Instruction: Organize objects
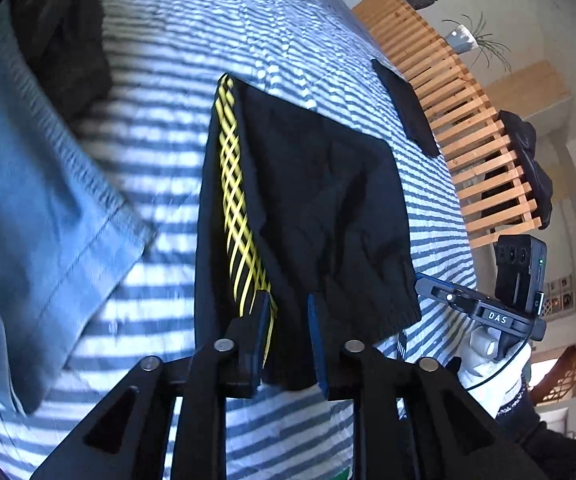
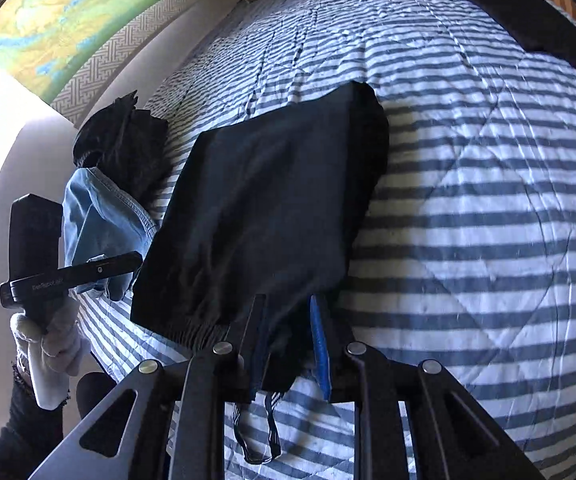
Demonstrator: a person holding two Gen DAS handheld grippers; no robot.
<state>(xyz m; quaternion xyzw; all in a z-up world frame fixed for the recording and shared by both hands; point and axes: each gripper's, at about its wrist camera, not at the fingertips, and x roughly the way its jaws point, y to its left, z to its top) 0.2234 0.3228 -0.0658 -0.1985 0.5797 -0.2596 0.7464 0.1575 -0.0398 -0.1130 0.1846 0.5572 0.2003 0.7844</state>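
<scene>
Dark shorts [image 1: 307, 208] lie folded on a striped bed [image 1: 160, 152]. The left gripper [image 1: 288, 344] and right gripper [image 2: 288, 344], jaws narrow, each pinch the near waistband edge. The fabric looks soft, light and floppy, best taken by its corners.

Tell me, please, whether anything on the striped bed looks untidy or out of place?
Yes. The blue denim garment and a dark garment lie crumpled at the edge of the striped quilt, while the black shorts lie folded flat. A striped drawstring also dangles loose from the shorts' edge near the right gripper.
</scene>
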